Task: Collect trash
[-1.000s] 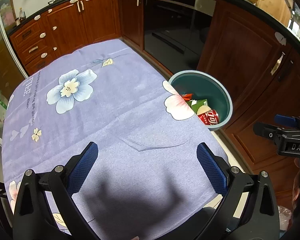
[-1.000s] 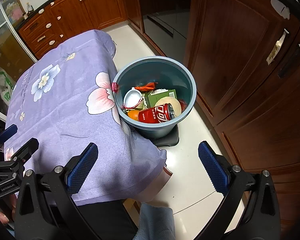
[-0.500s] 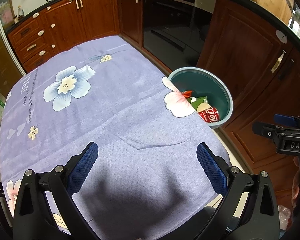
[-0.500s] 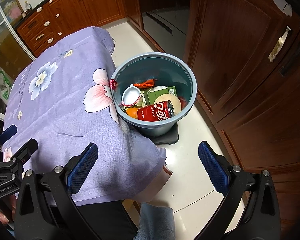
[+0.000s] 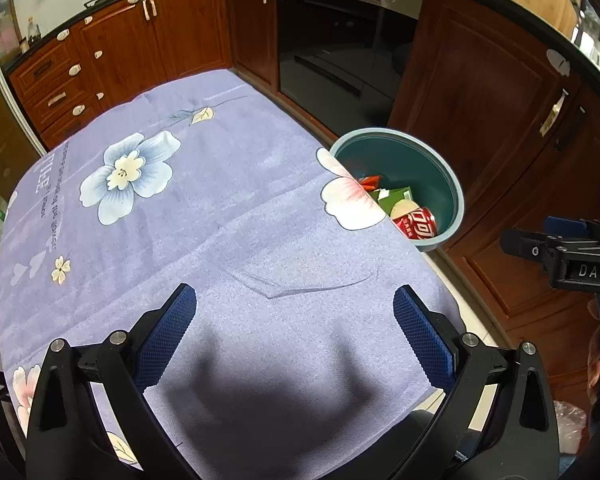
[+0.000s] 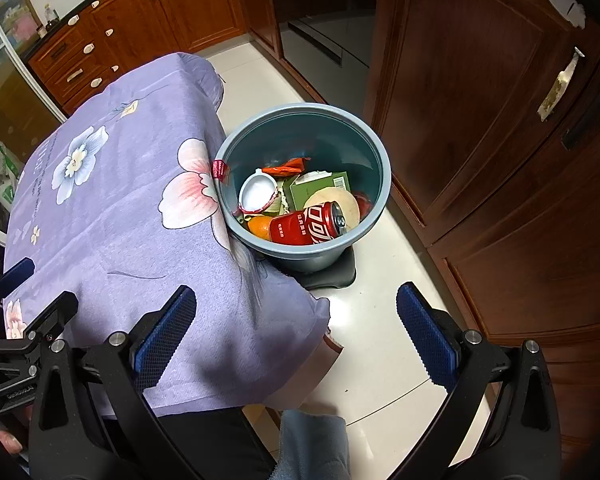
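A teal trash bin (image 6: 380, 168) stands on the floor at the table's right edge; it also shows in the left wrist view (image 5: 456, 196). Inside lie a red soda can (image 6: 306, 229), an orange (image 6: 260, 226), a green box (image 6: 320, 189), a white lid (image 6: 257, 195) and a red wrapper (image 6: 284, 167). The can shows in the left wrist view (image 5: 416, 222) too. My left gripper (image 5: 296, 330) is open and empty above the purple floral tablecloth (image 5: 204, 216). My right gripper (image 6: 296, 330) is open and empty above the table corner and floor, short of the bin.
Brown wooden cabinets (image 6: 480, 100) line the right side and the back. A dark oven front (image 5: 340, 52) stands behind the bin. The bin sits on a black base (image 6: 332, 276) on the white tile floor (image 6: 380, 340). A blue cloth (image 6: 312, 444) lies at the bottom.
Both views have shifted slightly: the bin and tablecloth have drifted a little in frame. Both grippers stay open and empty.
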Demonstrator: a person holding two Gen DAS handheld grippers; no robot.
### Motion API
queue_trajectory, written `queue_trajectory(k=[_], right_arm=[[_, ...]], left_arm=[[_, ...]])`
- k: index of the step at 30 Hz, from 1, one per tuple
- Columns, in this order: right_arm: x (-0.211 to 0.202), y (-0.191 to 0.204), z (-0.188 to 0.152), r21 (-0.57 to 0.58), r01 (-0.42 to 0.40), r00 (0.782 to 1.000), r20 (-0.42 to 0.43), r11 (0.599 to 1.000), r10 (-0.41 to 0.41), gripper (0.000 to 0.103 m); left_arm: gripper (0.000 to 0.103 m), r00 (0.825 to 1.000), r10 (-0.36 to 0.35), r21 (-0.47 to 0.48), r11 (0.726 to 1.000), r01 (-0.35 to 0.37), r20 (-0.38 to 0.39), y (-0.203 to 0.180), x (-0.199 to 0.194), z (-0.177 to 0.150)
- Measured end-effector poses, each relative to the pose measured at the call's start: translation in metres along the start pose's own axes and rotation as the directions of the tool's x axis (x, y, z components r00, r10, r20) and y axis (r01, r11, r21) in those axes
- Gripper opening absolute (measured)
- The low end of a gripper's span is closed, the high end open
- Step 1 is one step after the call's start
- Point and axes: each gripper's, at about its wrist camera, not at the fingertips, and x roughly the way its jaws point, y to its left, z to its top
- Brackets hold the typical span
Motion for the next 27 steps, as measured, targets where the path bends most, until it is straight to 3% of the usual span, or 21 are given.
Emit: queue_trajectory(k=[27], right_arm=[[0.0018, -0.0065, 0.0035, 0.002, 0.002, 1.000, 0.001, 1.000, -0.002, 0.096]], left_arm=[[0.099, 1.000, 0.029, 0.029, 0.999, -0.029, 0.012, -0.0022, -0.0043, 0.0037]])
